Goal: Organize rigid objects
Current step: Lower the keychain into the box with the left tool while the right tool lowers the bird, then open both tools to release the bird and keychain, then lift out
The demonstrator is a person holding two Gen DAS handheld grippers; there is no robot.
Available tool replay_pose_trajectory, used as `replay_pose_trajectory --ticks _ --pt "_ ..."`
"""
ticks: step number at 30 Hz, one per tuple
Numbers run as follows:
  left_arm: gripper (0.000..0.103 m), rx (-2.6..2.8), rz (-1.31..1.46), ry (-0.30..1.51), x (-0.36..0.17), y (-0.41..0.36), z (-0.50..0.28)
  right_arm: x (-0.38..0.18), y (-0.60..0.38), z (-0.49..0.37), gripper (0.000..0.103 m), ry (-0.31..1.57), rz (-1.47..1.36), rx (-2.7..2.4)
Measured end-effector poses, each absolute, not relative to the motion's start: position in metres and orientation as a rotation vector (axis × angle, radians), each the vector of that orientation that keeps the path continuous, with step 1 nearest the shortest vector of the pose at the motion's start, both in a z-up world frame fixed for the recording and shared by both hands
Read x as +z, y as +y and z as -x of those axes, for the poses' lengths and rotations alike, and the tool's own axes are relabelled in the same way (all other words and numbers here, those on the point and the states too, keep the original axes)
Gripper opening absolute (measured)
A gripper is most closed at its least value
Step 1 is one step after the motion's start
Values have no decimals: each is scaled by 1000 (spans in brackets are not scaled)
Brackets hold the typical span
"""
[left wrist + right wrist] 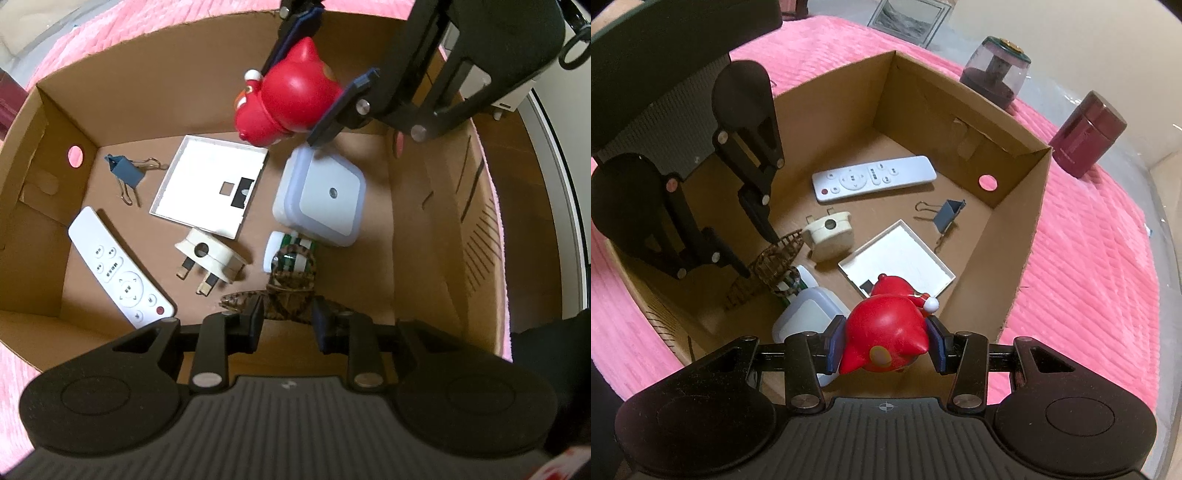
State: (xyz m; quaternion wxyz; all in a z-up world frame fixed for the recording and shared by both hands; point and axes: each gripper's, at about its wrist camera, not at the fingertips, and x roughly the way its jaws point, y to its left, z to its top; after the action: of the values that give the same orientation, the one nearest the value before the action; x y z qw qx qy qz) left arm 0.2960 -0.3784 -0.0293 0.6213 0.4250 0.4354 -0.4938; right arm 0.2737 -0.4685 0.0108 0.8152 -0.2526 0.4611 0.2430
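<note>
A cardboard box (155,85) (1019,229) sits on a pink cover. My right gripper (885,343) (317,96) is shut on a red toy figure (886,332) (288,103) and holds it above the box floor. My left gripper (286,317) (757,254) is shut on a brown wooden boat model (284,291) (775,258), low over a small green-and-white jar (288,251). On the floor lie a white remote (118,269) (873,178), a plug adapter (210,258) (831,234), a white square plate (210,184) (897,258), a blue binder clip (125,170) (947,216) and a pale square night light (321,199) (805,314).
Two dark red jars (995,70) (1087,134) stand on the pink cover (1089,277) beyond the box's far corner. A framed picture (912,18) leans at the back. The box wall has a round hole (75,156) (987,182).
</note>
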Motion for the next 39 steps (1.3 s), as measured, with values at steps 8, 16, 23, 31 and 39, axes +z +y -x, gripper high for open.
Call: replay_pose_trajectory --ticks 8,16,23,31,39 --pt "24 -1143 -896 969 -17 -368 -297 13 -468 -280 42 989 534 477" --pt "24 -1103 -790 897 3 -355 -302 5 -458 -302 42 1012 536 450" --pt "24 -1066 -737 853 10 -343 -312 -9 -449 -321 42 1045 536 441" --pt "24 -1060 -707 831 12 -332 -312 -22 -438 -335 42 1058 568 453" --pt "24 -1060 -685 813 15 -326 -312 -32 -432 -342 43 1082 566 466"
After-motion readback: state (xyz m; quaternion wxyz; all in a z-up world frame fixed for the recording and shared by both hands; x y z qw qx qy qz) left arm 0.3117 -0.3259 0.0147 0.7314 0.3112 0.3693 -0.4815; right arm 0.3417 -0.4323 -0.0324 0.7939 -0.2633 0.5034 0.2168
